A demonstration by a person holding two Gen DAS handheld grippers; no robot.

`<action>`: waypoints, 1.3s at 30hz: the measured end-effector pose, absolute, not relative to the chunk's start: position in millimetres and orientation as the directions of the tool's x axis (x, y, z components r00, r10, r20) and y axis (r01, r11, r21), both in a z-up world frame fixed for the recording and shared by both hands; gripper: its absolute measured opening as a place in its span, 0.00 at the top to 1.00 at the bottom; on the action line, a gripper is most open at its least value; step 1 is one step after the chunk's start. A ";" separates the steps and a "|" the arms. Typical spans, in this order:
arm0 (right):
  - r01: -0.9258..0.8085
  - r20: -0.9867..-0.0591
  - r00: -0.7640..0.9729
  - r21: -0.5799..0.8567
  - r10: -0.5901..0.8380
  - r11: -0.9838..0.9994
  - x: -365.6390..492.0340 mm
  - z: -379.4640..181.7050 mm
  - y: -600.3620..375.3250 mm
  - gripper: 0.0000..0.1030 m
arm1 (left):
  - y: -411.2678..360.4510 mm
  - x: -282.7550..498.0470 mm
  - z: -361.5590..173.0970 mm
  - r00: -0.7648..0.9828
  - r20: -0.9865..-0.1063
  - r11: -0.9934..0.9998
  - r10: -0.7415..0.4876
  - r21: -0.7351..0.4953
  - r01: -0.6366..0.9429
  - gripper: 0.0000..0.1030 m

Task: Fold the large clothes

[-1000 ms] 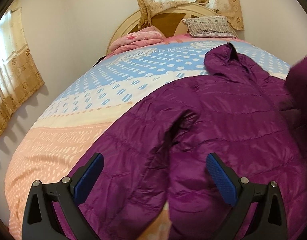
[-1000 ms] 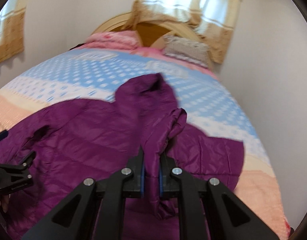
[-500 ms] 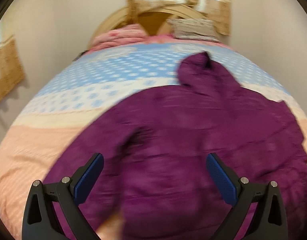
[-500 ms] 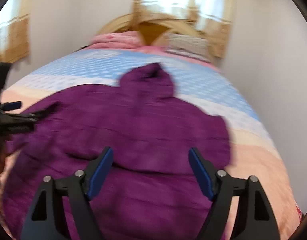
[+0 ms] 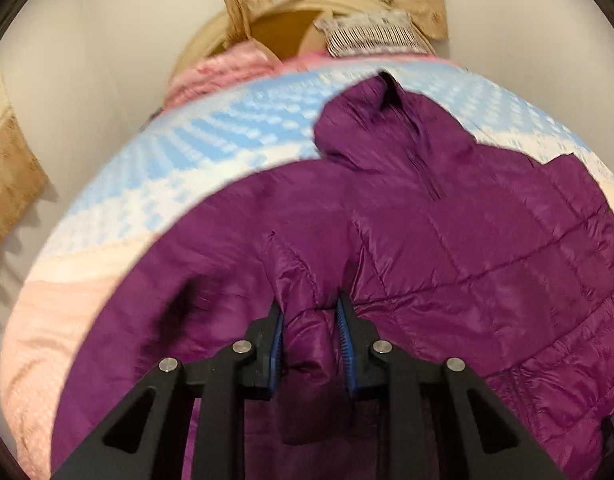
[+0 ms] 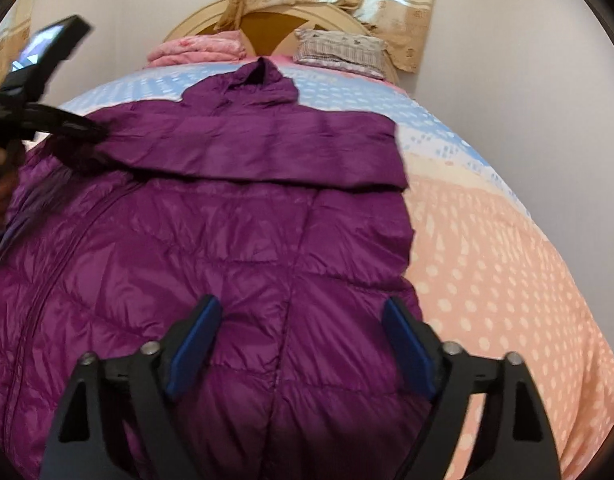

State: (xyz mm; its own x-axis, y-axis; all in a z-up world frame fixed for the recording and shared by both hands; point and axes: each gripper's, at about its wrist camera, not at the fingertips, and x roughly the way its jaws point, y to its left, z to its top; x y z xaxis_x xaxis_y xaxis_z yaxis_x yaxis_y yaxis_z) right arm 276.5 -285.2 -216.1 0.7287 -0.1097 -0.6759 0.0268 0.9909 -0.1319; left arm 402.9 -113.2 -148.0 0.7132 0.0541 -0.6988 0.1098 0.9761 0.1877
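In your left wrist view, the left gripper [image 5: 309,330] is closing on a puffy sleeve fold of the purple jacket [image 5: 447,248] spread on the bed [image 5: 107,208]; it's soft and slippery, so pinch seams. In your right wrist view, the right gripper [image 6: 299,340] hangs over the jacket's body, jaws opening and empty.

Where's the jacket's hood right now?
In the right wrist view the hood lies flat at the far end of the purple jacket, pointing at the headboard, just short of the pink folded blanket and the grey pillow.
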 end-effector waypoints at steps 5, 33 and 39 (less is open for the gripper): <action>0.012 -0.698 0.711 -0.109 -0.085 0.994 281.6 -218.7 -292.8 0.13 | -112.4 406.3 -163.1 0.718 -0.676 0.941 0.168 0.326 0.088 0.45; 0.151 -0.746 0.662 0.037 -0.073 0.988 488.8 -214.7 -354.4 0.58 | -128.1 485.8 -204.2 0.684 -0.658 0.932 0.316 0.352 -0.092 0.11; 0.149 -0.748 0.659 0.027 -0.079 0.988 487.2 -217.2 -353.3 0.58 | -133.3 490.3 -205.3 0.683 -0.653 0.925 0.326 0.369 -0.089 0.09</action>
State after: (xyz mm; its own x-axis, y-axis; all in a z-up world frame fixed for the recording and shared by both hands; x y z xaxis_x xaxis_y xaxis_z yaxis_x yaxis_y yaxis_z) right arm 487.2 -353.3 -217.2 0.6594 -0.0792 -0.7476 0.1494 0.9884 0.0271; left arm 490.3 -133.3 -205.3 0.6831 0.3263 -0.6534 -0.0887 0.9251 0.3692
